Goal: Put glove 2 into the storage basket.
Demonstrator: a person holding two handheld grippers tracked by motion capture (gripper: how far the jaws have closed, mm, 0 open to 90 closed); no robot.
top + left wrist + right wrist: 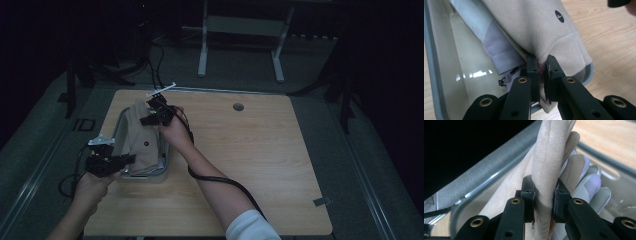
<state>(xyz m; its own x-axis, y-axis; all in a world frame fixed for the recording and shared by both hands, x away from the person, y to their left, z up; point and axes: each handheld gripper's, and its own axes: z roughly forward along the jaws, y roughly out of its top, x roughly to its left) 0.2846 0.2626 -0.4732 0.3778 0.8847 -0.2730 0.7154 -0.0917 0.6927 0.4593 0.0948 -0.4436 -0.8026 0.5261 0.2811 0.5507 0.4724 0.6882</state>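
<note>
The room is dark, with only the pale wooden worktop (240, 165) lit and a grey bin (118, 131) standing at its nine o'clock side. A beige garment (141, 137) with a small round dark badge (559, 16) lies draped over and partly inside that bin, stretched between the two claws. The left claw (131, 159) is pinched almost shut on the garment's thin hem at the bin's six o'clock end, and the right claw (150, 111) is clamped on a thick bunched fold at the twelve o'clock end. The likeliest trouble, I judge, is at the left: only a narrow edge of cloth sits between those pads, so a sharp pull could let it slip free and drop the garment back in. Dragging rather than lifting could also catch the cloth on the bin's rim or tip the light bin. Beneath the beige piece lies a white and lilac garment (496, 47), along with a dark cord (502, 81) near the left claw's tips; either might come up with the lift. A cable (220, 181) trailing from the right claw crosses the worktop towards five o'clock and could snag. Farther off, a cable hole (238, 107) at one o'clock and a white frame (240, 30) on the floor beyond are well clear.
</note>
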